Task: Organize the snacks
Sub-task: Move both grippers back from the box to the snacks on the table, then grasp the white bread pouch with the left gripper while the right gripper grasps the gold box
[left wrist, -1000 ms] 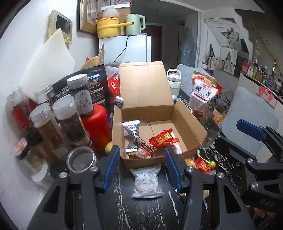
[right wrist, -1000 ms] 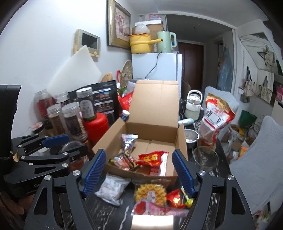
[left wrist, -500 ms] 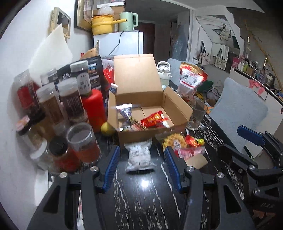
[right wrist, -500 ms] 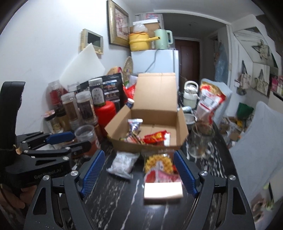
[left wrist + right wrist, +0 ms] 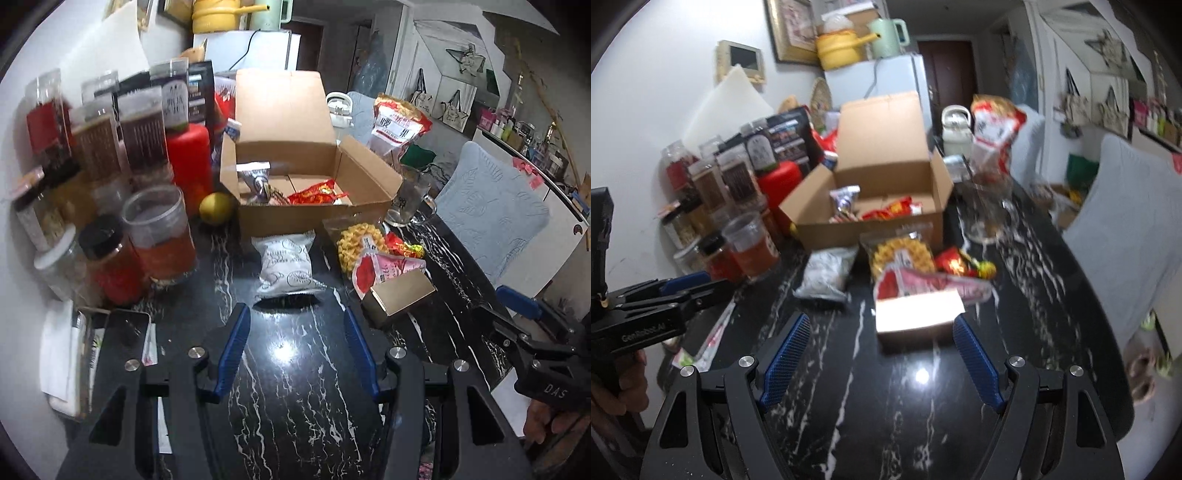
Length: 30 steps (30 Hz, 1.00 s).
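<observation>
— What is on the bench [image 5: 303,387] there?

— It is black stone with white veins, glossy enough to catch the lamp. At the far side stands a brown cardboard box [image 5: 314,218], lid flap upright, with a few crinkly foil packets inside, one red [image 5: 317,192], one silvery [image 5: 258,181].

— And the snacks outside it?

— A puffy white pouch with printed rounds [image 5: 286,264] lies just in front of the box's near wall. To its right is a clear packet of yellow, lattice-shaped crisps [image 5: 356,242], then a pink and red flat sachet [image 5: 384,269], and small red wrappers [image 5: 404,247] past it. Nearest of that group is a small rectangular carton [image 5: 918,314], matt card, its top glaring white in the right view.

— The left gripper [image 5: 295,347]?

— Its blue ribbed fingers [image 5: 232,350] stand apart over bare bench, nothing between them, the white pouch just beyond their tips.

— And the right gripper [image 5: 879,358]?

— Wider apart, fingers [image 5: 975,362] empty too, with the small carton just beyond the gap, not touched.

— What is on the left?

— Tall clear cylindrical jars [image 5: 99,144] of dark and red stuff against the wall, a red canister [image 5: 190,162], an open plastic tub of orange-red contents [image 5: 162,236], and a yellow round fruit [image 5: 216,208] touching the box's left corner. A glass mug [image 5: 408,199] stands right of the box.
</observation>
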{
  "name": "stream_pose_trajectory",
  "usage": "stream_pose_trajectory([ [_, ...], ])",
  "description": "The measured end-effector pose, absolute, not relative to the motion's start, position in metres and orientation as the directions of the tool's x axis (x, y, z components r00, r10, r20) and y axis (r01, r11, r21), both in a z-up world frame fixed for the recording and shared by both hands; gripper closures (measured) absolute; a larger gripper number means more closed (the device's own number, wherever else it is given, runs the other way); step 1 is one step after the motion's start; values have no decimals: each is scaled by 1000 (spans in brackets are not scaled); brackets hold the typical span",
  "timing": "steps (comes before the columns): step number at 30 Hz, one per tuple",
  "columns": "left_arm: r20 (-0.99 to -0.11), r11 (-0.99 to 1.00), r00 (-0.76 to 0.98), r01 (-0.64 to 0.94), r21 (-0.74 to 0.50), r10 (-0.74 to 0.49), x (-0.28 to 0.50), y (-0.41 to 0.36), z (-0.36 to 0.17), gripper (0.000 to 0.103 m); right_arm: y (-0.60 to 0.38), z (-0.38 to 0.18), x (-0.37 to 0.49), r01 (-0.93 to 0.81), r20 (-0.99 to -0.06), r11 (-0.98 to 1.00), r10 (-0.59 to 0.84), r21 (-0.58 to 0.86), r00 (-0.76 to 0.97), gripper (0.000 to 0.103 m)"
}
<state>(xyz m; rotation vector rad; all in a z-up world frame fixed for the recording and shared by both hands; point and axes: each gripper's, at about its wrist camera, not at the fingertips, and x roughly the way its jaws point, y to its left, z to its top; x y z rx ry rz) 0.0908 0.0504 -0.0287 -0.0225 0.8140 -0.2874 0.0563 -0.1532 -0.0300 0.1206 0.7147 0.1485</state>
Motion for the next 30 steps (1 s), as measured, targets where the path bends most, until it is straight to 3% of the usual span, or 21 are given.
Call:
stream_pose_trajectory([
  [6,-734,963,631,240,-126,-253,110,45,-51,51,-151,-51,64,-58,-671,984,159,171,725,22],
  [14,-760,947,569,243,-209,-314,145,43,-73,51,-153,-73,82,-43,-703,973,194,227,684,22],
  [22,-775,952,557,238,-195,-298,177,36,-85,51,-163,-96,117,35,-764,952,223,305,606,22],
  [30,-791,947,528,240,-212,-310,200,27,-96,51,-185,-111,145,119,-798,919,255,375,547,5],
])
